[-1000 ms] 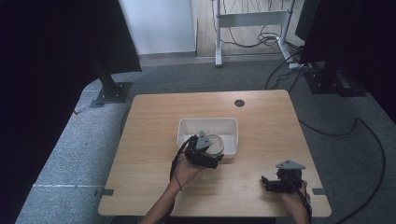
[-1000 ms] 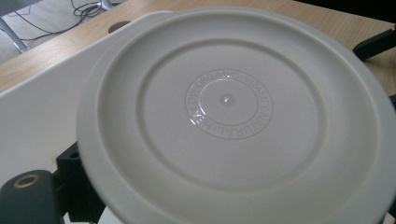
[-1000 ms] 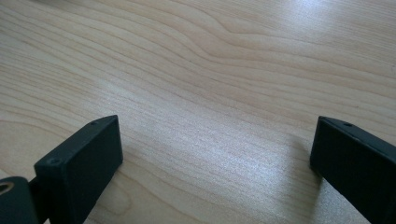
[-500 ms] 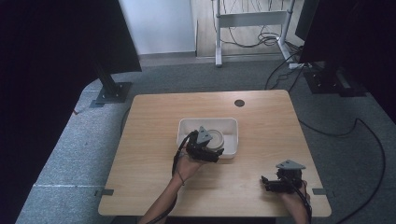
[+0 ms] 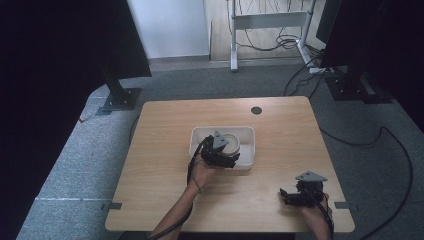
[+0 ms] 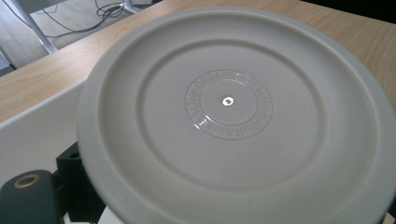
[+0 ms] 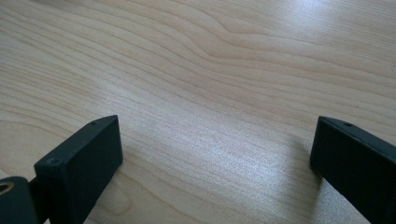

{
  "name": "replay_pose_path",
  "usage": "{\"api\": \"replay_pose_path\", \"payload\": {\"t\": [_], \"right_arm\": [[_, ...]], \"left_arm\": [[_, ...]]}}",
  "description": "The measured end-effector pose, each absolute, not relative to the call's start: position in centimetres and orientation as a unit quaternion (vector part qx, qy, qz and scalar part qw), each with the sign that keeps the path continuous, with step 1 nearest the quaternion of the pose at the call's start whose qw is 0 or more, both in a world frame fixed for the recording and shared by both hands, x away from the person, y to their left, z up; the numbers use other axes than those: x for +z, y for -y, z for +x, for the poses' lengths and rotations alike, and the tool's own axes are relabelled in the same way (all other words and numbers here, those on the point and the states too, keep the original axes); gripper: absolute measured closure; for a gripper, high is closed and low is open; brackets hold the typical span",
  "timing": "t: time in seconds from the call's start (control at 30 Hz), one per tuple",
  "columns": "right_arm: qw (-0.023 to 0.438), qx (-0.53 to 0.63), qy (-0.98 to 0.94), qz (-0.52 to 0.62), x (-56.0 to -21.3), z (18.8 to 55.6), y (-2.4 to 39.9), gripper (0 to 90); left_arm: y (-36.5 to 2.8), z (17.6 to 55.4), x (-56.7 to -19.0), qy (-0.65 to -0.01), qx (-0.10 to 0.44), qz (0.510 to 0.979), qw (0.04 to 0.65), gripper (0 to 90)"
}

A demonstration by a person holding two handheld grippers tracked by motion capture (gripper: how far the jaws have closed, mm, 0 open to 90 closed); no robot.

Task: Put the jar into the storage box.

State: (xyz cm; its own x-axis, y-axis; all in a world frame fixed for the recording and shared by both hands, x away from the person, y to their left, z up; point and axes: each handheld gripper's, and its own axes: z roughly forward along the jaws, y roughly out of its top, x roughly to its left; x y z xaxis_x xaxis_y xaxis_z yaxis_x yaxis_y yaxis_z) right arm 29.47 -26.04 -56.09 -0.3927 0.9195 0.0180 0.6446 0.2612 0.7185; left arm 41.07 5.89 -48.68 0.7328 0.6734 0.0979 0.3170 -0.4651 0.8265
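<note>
A round white plate (image 5: 231, 143) hangs tilted over the white rectangular bin (image 5: 248, 132) at the table's middle. My left gripper (image 5: 226, 158) is shut on the plate's near rim, over the bin's front edge. In the left gripper view the plate's underside (image 6: 233, 116) with its embossed ring of lettering is close up, one black jaw shows at the bottom left, and the bin's wall (image 6: 37, 121) lies behind. My right gripper (image 5: 287, 197) rests low near the table's front right edge. Its jaws stand wide apart over bare wood (image 7: 215, 158), with nothing between them.
The wooden table (image 5: 165, 150) has a round cable hole (image 5: 256, 110) at the back. Dark stands (image 5: 120, 95) and a white desk frame with cables (image 5: 265, 30) are on the floor beyond it.
My left gripper has carried the plate a little forward, farther over the bin. The right gripper has stayed where it was.
</note>
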Motion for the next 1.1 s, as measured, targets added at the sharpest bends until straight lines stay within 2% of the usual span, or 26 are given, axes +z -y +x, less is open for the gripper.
{"api": "replay_pose_path", "payload": {"t": [0.67, 1.1], "right_arm": [[0.208, 0.33, -0.767, 0.509, -56.1, 29.5, 26.0, 1.9], [0.208, 0.331, -0.767, 0.508, -56.1, 29.5, 26.0, 2.0]], "left_arm": [[-4.8, 42.1, -51.6, -0.323, 0.235, 0.833, 0.383, 9.7], [-4.7, 42.2, -52.6, -0.351, 0.22, 0.827, 0.381, 9.7]]}}
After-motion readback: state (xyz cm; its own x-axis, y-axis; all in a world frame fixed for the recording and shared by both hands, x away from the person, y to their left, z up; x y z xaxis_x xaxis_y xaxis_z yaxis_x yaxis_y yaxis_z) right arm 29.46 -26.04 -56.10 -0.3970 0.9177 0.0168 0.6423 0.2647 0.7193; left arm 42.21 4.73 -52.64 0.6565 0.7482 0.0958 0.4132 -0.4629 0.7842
